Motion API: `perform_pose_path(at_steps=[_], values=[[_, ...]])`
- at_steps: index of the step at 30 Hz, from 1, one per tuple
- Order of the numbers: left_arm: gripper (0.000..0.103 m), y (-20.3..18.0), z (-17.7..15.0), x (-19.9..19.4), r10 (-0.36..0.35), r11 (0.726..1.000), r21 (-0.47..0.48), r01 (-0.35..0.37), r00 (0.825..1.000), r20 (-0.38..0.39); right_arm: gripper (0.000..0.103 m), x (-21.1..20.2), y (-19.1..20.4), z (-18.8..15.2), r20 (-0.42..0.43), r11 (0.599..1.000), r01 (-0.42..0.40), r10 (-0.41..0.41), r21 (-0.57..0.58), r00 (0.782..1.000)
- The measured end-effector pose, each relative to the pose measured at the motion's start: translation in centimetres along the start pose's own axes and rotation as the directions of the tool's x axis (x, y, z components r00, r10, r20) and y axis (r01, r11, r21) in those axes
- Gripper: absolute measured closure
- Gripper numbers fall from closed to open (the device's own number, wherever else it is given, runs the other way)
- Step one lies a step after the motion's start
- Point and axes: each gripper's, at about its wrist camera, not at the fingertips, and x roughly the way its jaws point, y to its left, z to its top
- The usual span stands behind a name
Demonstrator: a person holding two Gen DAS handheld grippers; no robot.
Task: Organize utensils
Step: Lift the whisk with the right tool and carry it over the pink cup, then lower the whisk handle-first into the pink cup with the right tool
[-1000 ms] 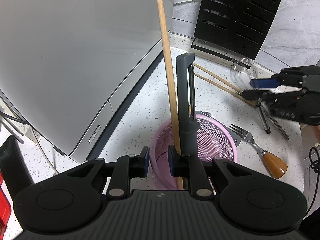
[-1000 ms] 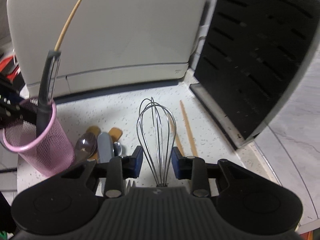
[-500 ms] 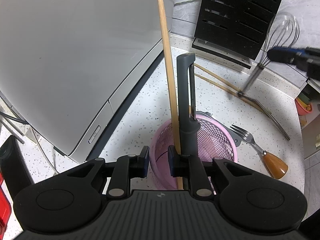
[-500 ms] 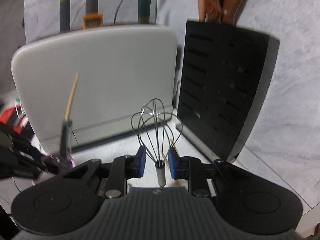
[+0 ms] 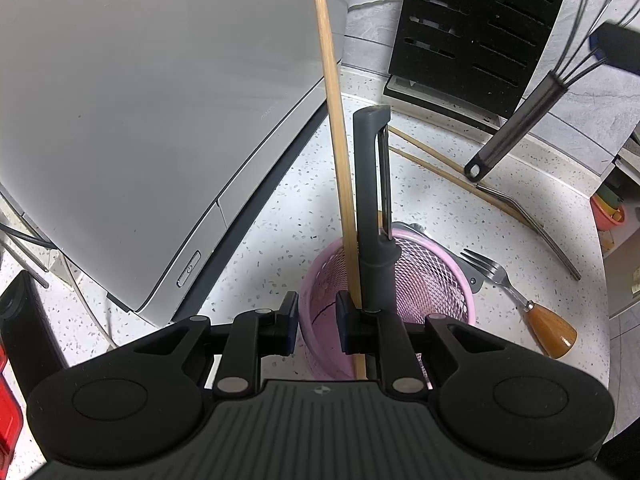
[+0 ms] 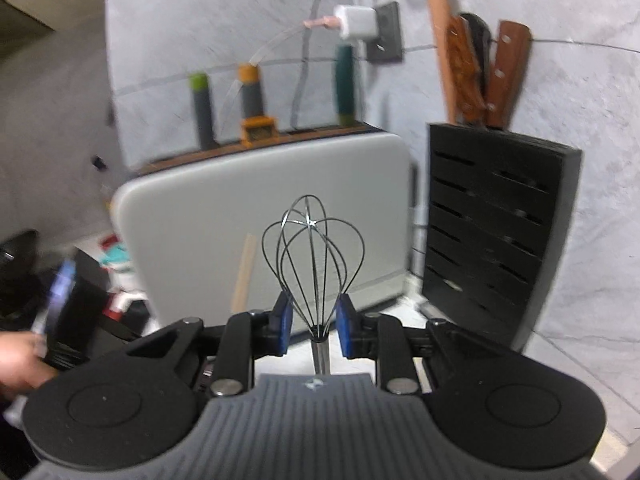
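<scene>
The grey marbled wall fills the upper part of the right wrist view, with a wall socket and white charger near the top centre. Below it stands a large pale grey appliance, which takes the whole upper left of the left wrist view. A black slotted knife block stands at the right, with wooden handles above it. The white speckled counter runs across the middle of the left wrist view.

On the counter, low in the centre, stands the pink mesh cup; a long wooden chopstick and a dark grey peeler stand upright in it. The left claw grips the cup's near rim. A fork with wooden handle lies at the right, two more chopsticks behind.

The right claw is clamped on the wire whisk, held in the air, its metal handle hanging at the upper right of the left view.
</scene>
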Motion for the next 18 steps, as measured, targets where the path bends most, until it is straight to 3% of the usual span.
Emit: perform_pose_path(at_steps=[7, 18], values=[[0.082, 0.0, 0.0, 0.1, 0.002, 1.0, 0.001, -0.002, 1.0, -0.001, 0.082, 0.2, 2.5, -0.2, -0.034, 0.993, -0.114, 0.114, -0.006, 0.993], [0.082, 0.0, 0.0, 0.1, 0.002, 1.0, 0.001, -0.002, 1.0, -0.001, 0.082, 2.9, 4.1, -2.1, -0.142, 0.991, -0.131, 0.126, -0.025, 0.982]])
